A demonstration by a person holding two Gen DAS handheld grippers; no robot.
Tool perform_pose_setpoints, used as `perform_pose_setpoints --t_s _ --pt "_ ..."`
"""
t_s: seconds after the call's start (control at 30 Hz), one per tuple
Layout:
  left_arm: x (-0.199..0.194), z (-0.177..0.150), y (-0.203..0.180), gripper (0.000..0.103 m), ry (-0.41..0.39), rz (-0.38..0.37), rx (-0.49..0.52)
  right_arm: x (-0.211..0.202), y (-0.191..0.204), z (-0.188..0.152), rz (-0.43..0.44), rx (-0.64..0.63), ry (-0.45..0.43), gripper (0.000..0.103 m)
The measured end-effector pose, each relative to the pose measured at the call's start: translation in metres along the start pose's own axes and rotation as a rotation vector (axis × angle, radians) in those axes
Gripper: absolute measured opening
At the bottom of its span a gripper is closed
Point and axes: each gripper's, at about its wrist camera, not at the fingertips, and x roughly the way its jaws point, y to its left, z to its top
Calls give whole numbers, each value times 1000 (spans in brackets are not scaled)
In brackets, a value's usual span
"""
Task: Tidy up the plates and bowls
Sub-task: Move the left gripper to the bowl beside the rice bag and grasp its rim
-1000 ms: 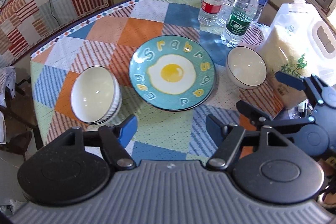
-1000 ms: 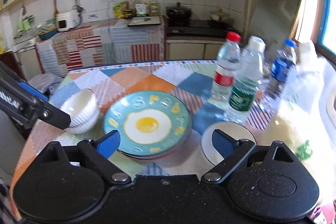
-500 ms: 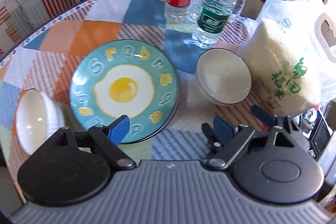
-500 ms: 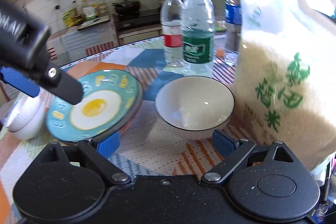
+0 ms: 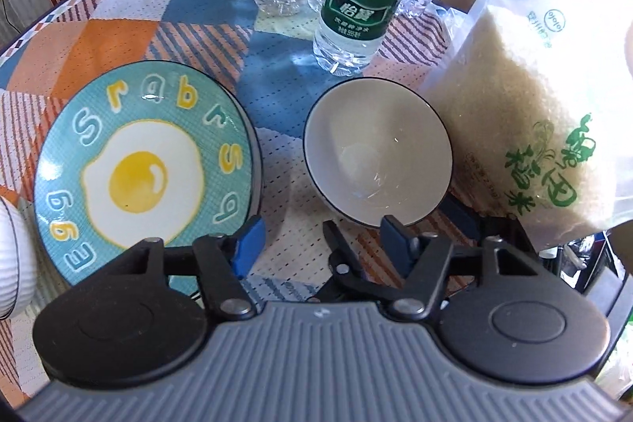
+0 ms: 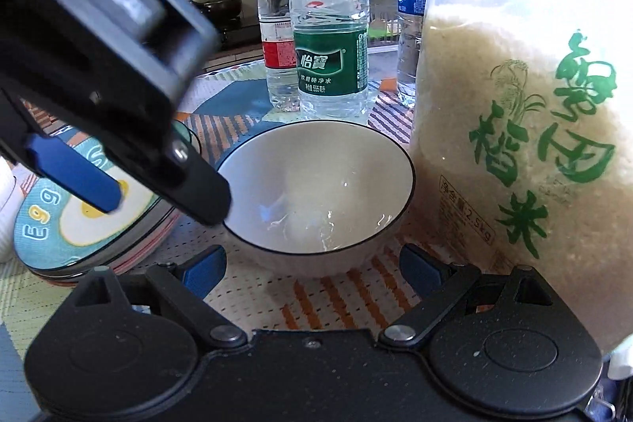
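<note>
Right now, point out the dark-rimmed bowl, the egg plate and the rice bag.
dark-rimmed bowl (image 6: 316, 192): right wrist view, inner wall.
egg plate (image 5: 138, 180): left wrist view, yellow yolk at centre.
rice bag (image 6: 514, 129): right wrist view, front face by the green print.

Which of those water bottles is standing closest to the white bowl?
The green-label bottle. It stands just behind the bowl, while the red-cap bottle and the blue-label bottle stand farther back.

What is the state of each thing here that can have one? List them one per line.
left gripper: open, holding nothing
right gripper: open, at the near side of the bowl
black-rimmed bowl: upright, empty
egg plate: lying flat, nothing on it
green-label bottle: upright, capped
rice bag: standing, full
</note>
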Motion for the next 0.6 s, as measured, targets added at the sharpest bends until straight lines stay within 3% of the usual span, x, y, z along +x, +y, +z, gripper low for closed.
perform_pose_setpoints --t_s 0.2,0.6 --pt "18 4 -2 41 32 1 -26 11 6 0 -4 -37 7 97" --pt "41 12 -5 28 44 17 -92 29 3 1 4 39 10 97"
